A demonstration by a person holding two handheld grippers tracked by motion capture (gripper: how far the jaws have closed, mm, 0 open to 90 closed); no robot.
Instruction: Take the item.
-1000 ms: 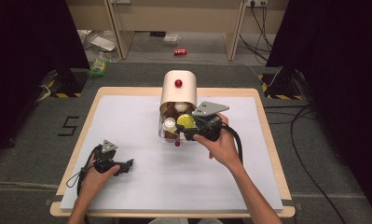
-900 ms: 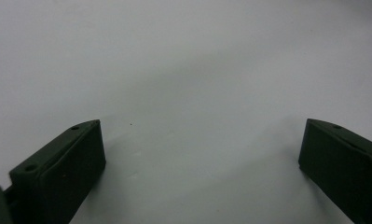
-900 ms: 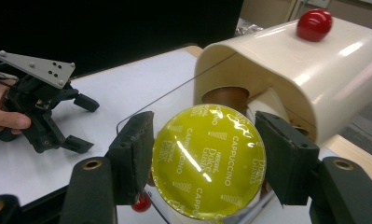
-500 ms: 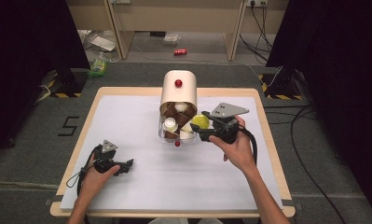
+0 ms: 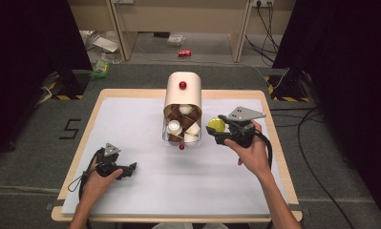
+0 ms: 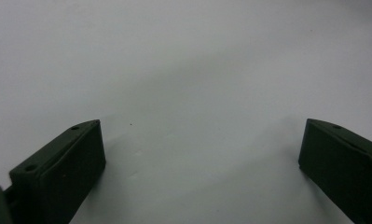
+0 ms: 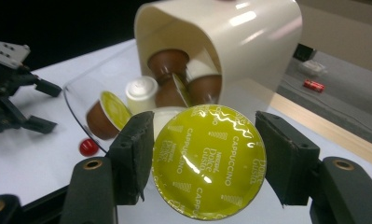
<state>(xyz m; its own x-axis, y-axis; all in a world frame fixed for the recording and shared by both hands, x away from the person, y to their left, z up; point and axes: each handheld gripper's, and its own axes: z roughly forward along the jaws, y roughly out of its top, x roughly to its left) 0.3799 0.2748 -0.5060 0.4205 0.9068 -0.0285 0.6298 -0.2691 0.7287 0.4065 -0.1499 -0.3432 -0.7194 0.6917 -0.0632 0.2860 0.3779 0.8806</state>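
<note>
Pinching a yellow-lidded capsule (image 7: 209, 161) side to side in the right gripper (image 7: 205, 163), foil face turned to that gripper's camera, lifted clear of the tabletop (image 5: 131, 119). Seen from above just right of the cream holder (image 5: 183, 93), right gripper (image 5: 216, 130) level with the holder's open mouth, capsule (image 5: 215, 125) near the clear drawer (image 5: 166, 138) but apart from it. More capsules (image 7: 170, 63) stacked inside the holder (image 7: 249, 42), brown bodies and white ones, another yellow-lidded one (image 7: 106, 114) lying toward the drawer's front edge. Small red knob (image 7: 88, 147) at the drawer's front, a second red knob (image 5: 182, 85) on top of the holder.

Over on the near left: left gripper (image 5: 126, 169) resting low on the tabletop, jaws spread wide, nothing between them, bare white surface ahead.

Reading the step as carrying one capsule away from the holder, extraction apparently done. Next calls for picking a free spot on the tabletop to the right, lowering with the lid kept level, then easing the jaws apart. Risk worth watching: thin foil rim, round body, easy to roll once released.
</note>
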